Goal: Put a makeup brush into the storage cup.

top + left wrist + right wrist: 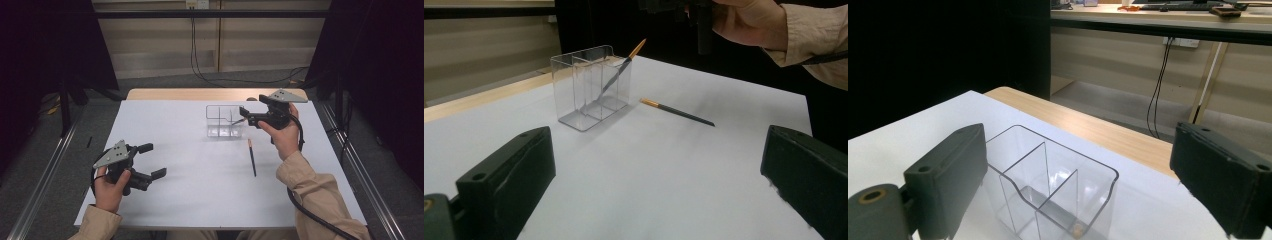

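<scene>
Brush (616, 75) leans inside clear organizer (589, 87), second brush (676, 111) beside; both jaws apart

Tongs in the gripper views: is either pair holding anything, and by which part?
Nothing is held. The left tongs and right tongs are both open and empty; one dark orange-tipped brush leans inside the clear plastic divided holder.

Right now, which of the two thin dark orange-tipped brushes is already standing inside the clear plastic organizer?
The brush leaning in the clear organizer; the other brush lies flat on the white table.
</scene>
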Motion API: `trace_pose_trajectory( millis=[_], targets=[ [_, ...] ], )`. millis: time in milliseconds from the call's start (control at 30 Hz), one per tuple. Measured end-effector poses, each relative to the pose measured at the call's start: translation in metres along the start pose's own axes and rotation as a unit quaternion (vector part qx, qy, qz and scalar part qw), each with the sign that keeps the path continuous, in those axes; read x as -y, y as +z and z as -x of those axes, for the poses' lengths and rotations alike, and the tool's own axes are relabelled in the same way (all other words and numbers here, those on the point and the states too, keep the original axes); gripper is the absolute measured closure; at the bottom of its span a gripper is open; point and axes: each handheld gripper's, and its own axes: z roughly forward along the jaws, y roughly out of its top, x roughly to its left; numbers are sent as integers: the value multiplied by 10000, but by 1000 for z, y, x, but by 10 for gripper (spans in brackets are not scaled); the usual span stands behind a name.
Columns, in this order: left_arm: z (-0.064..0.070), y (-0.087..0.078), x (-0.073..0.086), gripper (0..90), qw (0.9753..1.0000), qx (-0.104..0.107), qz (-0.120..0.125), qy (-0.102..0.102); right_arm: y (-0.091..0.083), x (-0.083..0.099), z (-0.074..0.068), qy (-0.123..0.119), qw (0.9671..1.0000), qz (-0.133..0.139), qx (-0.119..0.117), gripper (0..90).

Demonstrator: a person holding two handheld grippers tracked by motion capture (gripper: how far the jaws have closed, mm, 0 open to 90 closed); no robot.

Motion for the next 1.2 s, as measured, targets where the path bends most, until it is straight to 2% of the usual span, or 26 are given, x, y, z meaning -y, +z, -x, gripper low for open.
trace_pose_trajectory(
  millis=[233,300,533,1200],
  targets=[
    [0,-2,0,9,10000,-23,8,21,-6,-2,1,30,10000,49,-22,81],
    [0,-3,1,9,10000,-27,1,5,-9,-2,1,-30,10000,31,2,82],
    [1,-6,1,9,10000,-55,-1,13,-14,4,2,-22,10000,18,0,82],
    [0,0,0,9,10000,-41,0,-1,-29,18,6,92,9997,-235,33,80]
  ],
)
